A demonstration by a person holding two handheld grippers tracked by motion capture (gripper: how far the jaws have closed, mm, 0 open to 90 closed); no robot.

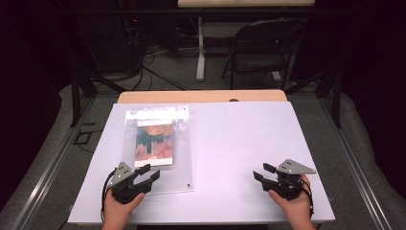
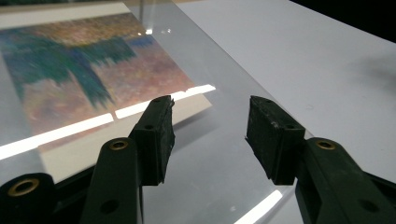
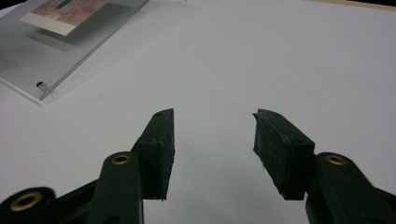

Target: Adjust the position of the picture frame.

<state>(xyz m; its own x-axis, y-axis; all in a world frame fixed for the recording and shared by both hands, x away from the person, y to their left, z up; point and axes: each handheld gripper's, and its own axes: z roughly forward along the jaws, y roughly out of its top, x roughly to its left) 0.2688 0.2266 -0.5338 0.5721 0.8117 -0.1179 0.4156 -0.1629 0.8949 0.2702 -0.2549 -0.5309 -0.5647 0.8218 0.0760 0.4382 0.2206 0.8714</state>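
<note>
Jaws spread wide and holding nothing: that is how we see the left hand-held gripper [image 1: 146,173], poised over the near edge of the clear acrylic frame [image 1: 184,165]. In the left gripper view its tips hang above the transparent sheet [image 2: 219,140], just beside the corner of the colourful print [image 2: 84,79] sandwiched inside. Our right hand-held gripper [image 1: 263,172] is likewise gaping and empty, hovering over bare white desk [image 1: 239,139], well apart from the frame. Beyond the desk we make out a dark folding chair [image 1: 261,48] on the floor.
</note>
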